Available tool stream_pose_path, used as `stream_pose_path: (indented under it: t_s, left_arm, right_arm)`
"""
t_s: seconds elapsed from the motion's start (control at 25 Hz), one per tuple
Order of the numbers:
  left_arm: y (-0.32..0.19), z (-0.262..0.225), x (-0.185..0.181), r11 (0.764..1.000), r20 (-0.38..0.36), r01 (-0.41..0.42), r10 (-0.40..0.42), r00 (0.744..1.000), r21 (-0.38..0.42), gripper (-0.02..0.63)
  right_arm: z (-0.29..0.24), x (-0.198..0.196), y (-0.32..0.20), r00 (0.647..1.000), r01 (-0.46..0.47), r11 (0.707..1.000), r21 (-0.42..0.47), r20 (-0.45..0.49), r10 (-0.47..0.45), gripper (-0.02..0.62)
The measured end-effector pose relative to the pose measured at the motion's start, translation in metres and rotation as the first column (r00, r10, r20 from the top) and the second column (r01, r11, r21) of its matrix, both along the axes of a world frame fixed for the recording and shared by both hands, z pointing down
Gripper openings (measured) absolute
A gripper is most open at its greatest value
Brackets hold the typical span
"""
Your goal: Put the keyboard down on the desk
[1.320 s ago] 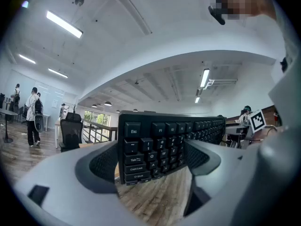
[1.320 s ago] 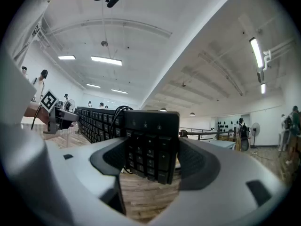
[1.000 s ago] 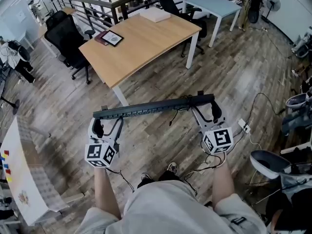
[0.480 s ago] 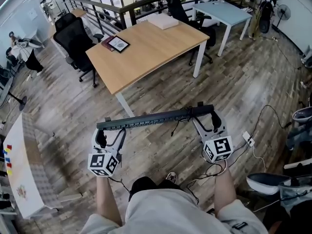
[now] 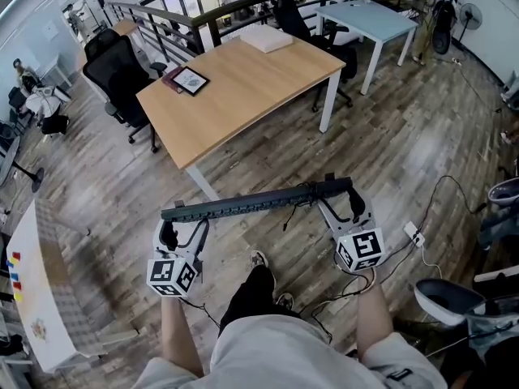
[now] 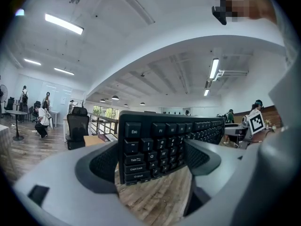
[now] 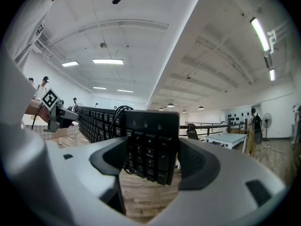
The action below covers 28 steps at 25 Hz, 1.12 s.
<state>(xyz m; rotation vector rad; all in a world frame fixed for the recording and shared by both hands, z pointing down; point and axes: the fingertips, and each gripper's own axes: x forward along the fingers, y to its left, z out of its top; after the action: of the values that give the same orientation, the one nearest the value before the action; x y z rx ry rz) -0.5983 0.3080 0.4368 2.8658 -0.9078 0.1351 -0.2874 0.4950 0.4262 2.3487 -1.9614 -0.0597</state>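
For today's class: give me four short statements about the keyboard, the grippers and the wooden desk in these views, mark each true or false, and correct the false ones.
1. The keyboard is carried in the air, with the left gripper and the right gripper each clamped on one end. True.
2. The keyboard already lies on the wooden desk. False: it is held above the floor, short of the desk.
3. The left gripper holds the end with the Esc key. True.
4. The wooden desk has nothing on it. False: a dark-framed flat item and a white flat item lie on it.
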Motion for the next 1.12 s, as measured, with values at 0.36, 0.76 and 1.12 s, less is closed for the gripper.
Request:
stream_pose_path:
  t_s: [0.36, 0.76, 1.12]
  left_arm:
    - [-0.067, 0.004, 0.059, 0.999, -0.030, -0.040, 0.039, 0.999, -0.014, 0.443]
    - [-0.161, 0.008, 0.131, 0.996, -0.028, -0.080, 0.079, 0.996, -0.035, 0.443]
    - [-0.222, 0.018, 0.185, 0.992, -0.019, -0.117, 0.116, 0.993, -0.055, 0.443]
  right_arm:
    - [-0.007, 0.051, -0.055, 0.999, -0.034, 0.999, -0.001, -0.029, 0.034, 0.324]
    - [-0.008, 0.115, -0.139, 0.997, -0.069, 0.997, -0.020, -0.038, 0.068, 0.324]
    - [0.002, 0.157, -0.184, 0.993, -0.120, 0.992, -0.034, -0.026, 0.119, 0.324]
